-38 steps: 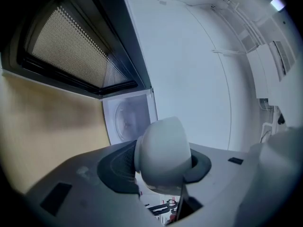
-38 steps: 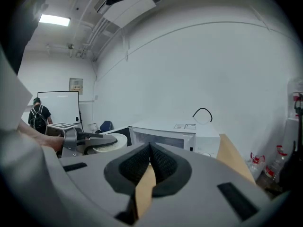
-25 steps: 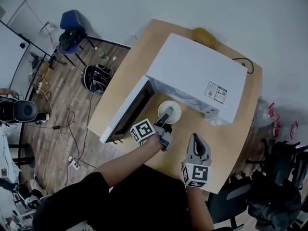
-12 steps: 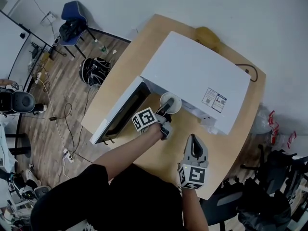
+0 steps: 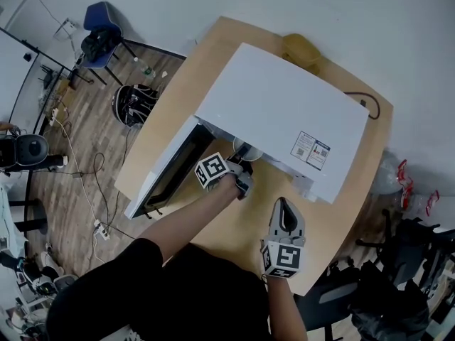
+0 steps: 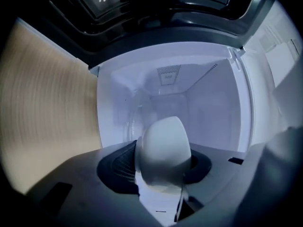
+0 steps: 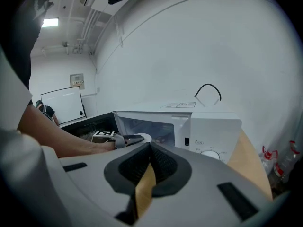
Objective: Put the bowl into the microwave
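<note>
The bowl [image 6: 163, 145], white and seemingly empty, was clamped by its rim in the left gripper [image 5: 239, 160], whose jaws stood part-way closed on it. It hung at the mouth of the microwave [image 5: 284, 112], just inside the opening and clear of the cavity floor. In the head view only a sliver showed beneath the front edge of the casing. The door [image 5: 167, 172] stood fully swung out to the left. The right gripper [image 5: 284, 206] was held over the table [image 5: 341, 190], well apart from the bowl, with its jaws together and nothing between them.

Assessment of the step in hand: insertion was under way and the bowl was not yet set down. To finish it well, the bowl should be carried further in, kept level and central between the side walls, and lowered until its base rests flat on the cavity floor [image 6: 208, 126] before the jaws are released. The left gripper should then be drawn straight back so that it does not drag the rim. The open door beside the forearm is the main obstruction.

Markings: a printed label [image 5: 309, 148] sat on the casing top, its text too small to read. Small print near the dial [image 7: 210, 153] was likewise illegible. No brand name could be made out.
</note>
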The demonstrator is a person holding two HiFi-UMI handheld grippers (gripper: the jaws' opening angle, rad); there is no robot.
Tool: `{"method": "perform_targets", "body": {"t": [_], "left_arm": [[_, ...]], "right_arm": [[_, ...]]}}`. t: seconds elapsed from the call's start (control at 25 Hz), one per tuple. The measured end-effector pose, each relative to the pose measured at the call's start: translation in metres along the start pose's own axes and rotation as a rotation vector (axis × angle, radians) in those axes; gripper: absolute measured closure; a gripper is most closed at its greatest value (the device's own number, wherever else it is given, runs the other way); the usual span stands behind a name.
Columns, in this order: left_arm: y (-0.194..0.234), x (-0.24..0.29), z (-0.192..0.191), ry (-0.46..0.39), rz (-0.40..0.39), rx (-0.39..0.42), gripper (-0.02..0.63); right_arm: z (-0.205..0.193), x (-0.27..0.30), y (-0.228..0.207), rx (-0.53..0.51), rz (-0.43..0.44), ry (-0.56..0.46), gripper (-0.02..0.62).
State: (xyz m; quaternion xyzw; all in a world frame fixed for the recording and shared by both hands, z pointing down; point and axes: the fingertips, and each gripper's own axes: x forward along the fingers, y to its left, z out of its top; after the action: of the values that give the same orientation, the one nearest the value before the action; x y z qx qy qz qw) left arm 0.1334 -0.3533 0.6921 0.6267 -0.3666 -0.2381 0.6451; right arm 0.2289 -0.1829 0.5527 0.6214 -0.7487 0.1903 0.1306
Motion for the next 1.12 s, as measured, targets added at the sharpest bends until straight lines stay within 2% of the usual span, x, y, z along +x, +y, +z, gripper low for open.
{"method": "perform_targets", "body": {"t": [0.48,0.64,0.84,1.12], "left_arm": [[-0.004,0.021,0.006,-0.026,0.011,0.023,0.411],[-0.011,0.031,0.01,-0.002,0.05,0.174,0.411],[-0.012,0.041,0.016,0.007,0.102,0.285,0.411],[-0.008,0.05,0.014,0.078,0.2,0.434,0.411]], "right_arm": [[-0.01,0.004,-0.006,0.006,-0.015,0.025,0.535],[-0.01,0.001,-0.003,0.009,-0.022,0.025,0.535],[-0.012,-0.001,0.002,0.014,-0.016,0.027,0.535],[-0.017,-0.005,-0.002,0.028,-0.03,0.037,0.535]]}}
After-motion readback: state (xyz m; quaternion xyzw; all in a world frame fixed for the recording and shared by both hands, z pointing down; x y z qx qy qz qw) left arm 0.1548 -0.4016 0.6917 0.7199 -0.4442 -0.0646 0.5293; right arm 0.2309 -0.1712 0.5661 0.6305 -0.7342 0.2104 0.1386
